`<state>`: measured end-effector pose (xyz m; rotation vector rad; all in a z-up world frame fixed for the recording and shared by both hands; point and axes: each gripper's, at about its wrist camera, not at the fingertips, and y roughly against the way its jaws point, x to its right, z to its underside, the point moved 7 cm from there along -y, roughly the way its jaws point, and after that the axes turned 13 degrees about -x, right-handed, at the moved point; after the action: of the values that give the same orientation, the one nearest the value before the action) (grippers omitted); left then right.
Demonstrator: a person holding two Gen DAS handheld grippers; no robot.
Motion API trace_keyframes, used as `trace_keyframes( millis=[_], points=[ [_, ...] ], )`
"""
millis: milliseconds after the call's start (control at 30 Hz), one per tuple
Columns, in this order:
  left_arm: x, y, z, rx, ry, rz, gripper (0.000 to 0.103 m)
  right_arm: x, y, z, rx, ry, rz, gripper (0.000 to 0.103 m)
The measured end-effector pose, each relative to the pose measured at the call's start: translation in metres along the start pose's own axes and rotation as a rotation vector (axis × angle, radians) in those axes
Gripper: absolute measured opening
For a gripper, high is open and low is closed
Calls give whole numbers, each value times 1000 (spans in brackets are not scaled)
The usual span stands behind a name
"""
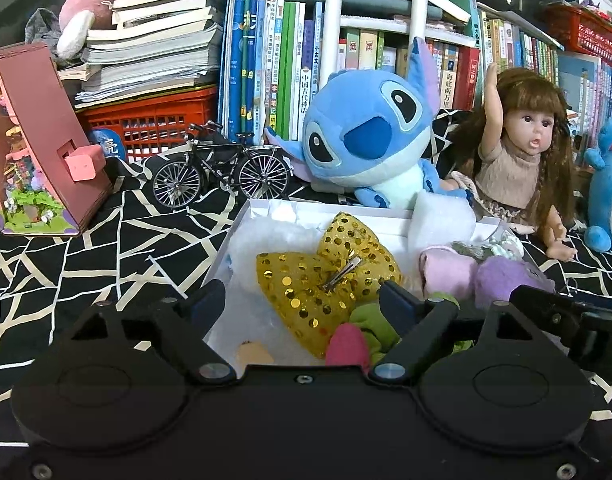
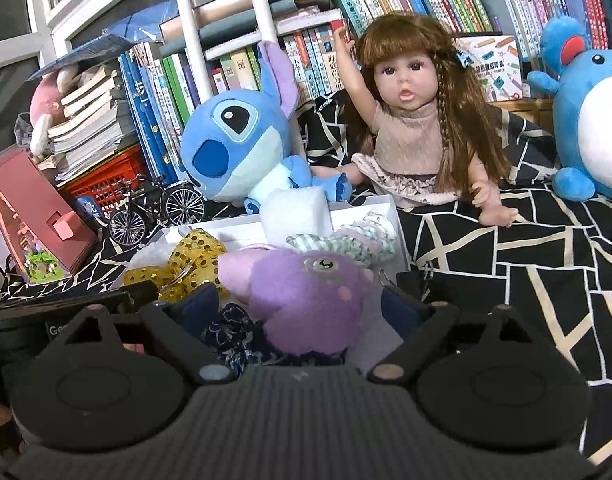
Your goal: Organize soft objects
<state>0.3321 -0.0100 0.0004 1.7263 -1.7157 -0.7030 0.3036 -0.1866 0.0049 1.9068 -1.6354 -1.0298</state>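
the left claw is hanging wide open over the gold sequin bow lying in the white box. the right claw is gaping around the purple plush, contact hard to judge, its lower half hidden.

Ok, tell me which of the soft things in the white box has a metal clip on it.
The gold sequinned bow, lying in the middle of the white box. A silver clip runs across its knot; the purple plush and the white pillow have none.
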Motion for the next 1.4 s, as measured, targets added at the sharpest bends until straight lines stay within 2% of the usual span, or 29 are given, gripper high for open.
trace_keyframes(
  millis=[367,867,1200,1400],
  points=[
    [-6,23,8,12,13,31,84,1,20,5,30,12,3,101],
    [-9,60,26,41,-7,86,84,-7,55,17,74,54,-7,103],
    [-15,74,58,41,-14,95,84,-12,73,39,96,86,2,103],
    [-17,67,88,14,-25,80,85,-13,73,64,86,90,18,103]
  ],
)
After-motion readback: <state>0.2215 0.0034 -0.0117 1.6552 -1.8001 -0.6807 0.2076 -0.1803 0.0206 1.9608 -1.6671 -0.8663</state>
